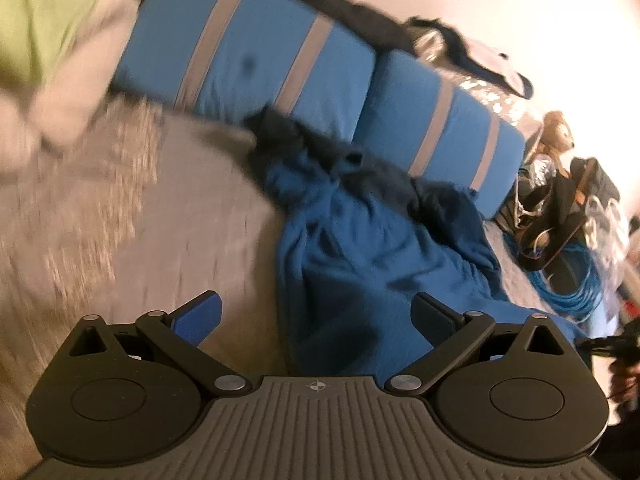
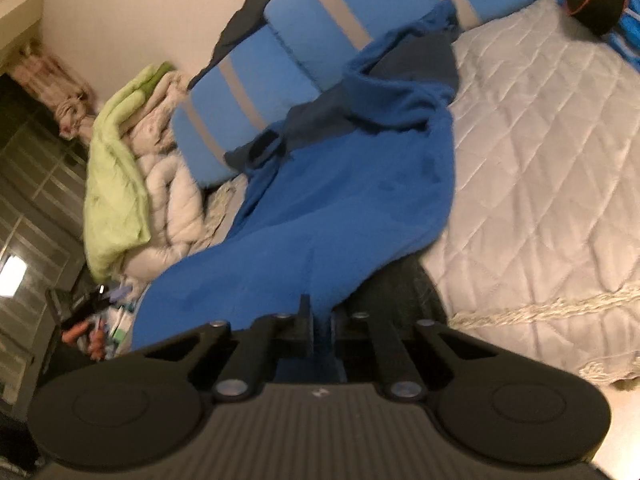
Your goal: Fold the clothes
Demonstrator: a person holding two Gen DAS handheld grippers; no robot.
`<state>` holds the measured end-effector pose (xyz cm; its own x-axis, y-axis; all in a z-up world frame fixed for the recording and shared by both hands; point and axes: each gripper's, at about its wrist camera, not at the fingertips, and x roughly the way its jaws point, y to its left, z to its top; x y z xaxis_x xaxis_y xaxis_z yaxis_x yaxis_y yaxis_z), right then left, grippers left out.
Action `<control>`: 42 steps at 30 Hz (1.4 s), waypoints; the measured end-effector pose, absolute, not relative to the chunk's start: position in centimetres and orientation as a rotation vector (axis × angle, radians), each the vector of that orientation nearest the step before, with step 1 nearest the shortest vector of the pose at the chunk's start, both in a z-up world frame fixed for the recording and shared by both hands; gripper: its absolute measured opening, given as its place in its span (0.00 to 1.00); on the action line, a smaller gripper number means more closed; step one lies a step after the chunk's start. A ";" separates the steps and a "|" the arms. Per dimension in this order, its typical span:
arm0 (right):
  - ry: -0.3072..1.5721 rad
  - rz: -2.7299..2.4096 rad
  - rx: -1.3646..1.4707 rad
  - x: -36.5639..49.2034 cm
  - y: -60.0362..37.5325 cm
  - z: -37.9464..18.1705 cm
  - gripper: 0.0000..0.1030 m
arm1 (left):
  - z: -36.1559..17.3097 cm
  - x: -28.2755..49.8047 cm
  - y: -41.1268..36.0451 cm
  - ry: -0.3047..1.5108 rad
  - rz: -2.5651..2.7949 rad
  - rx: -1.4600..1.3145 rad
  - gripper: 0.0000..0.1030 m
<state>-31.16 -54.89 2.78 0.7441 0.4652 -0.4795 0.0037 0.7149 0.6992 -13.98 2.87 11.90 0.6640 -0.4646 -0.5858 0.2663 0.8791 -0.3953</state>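
The right tool (image 2: 319, 322) is nearest in its own view, jaws together and clamped on the near edge of the fleece (image 2: 344, 200). The cloth bunches up where it enters the jaws. The left tool (image 1: 318, 316) stands with its jaws wide apart, the blue-padded fingers (image 1: 198, 320) on either side of the same fleece's (image 1: 368, 272) near end; the pads do not press on it, and whether the right-hand one brushes the cloth I cannot tell.

The fleece is a blue garment with darker navy parts. It lies rumpled on the bed (image 2: 540, 152), running from the near edge, where a little of it hangs over, up across the quilted grey cover to the far edge. Its navy top end (image 1: 304, 140) rests against the pillows there.

Two blue pillows (image 1: 248, 52) with grey stripes lie along the far edge, against the wall. Dark clothing (image 1: 352, 12) is draped over their tops. At the far left corner sits a pile of pale bedding with a green blanket (image 2: 116, 168) on it. Beyond the far right corner are a soft toy bear (image 1: 554, 132), a dark bag and a coil of blue cable (image 1: 576, 280).
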 end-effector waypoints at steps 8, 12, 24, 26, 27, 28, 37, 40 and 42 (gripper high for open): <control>0.618 0.148 0.706 -31.4 -57.3 5.9 0.04 | 7.7 -13.4 5.3 0.882 -0.476 -0.604 1.00; 0.611 0.092 0.699 -31.2 -59.0 6.6 0.04 | 5.8 -13.8 5.6 0.937 -0.520 -0.742 1.00; 0.645 0.082 0.700 -31.2 -58.8 6.1 0.05 | 3.9 -14.1 5.0 0.958 -0.687 -0.958 0.16; 0.648 0.085 0.698 -31.3 -58.6 6.3 0.05 | 4.9 -14.6 5.2 0.916 -0.683 -0.929 0.11; 0.650 0.088 0.696 -31.3 -58.5 6.4 0.05 | 5.6 -15.0 5.3 0.893 -0.680 -0.914 0.10; 0.651 0.094 0.694 -31.4 -58.5 6.5 0.05 | 6.3 -15.3 5.3 0.876 -0.683 -0.888 0.09; 0.661 0.136 0.641 -32.7 -57.3 8.8 0.05 | 8.6 -17.9 5.3 0.877 -0.675 -0.756 0.08; 0.704 0.122 0.627 -33.1 -56.9 8.2 0.05 | 8.0 -17.7 5.5 0.898 -0.639 -0.735 0.08; 0.749 0.109 0.593 -33.0 -56.3 7.4 0.05 | 7.6 -17.2 5.5 0.916 -0.622 -0.728 0.09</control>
<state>-32.98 -56.30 7.39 0.7351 0.2983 -0.6088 0.1126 0.8318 0.5435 -17.24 5.47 7.64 0.4716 -0.7428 -0.4753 0.1676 0.6047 -0.7786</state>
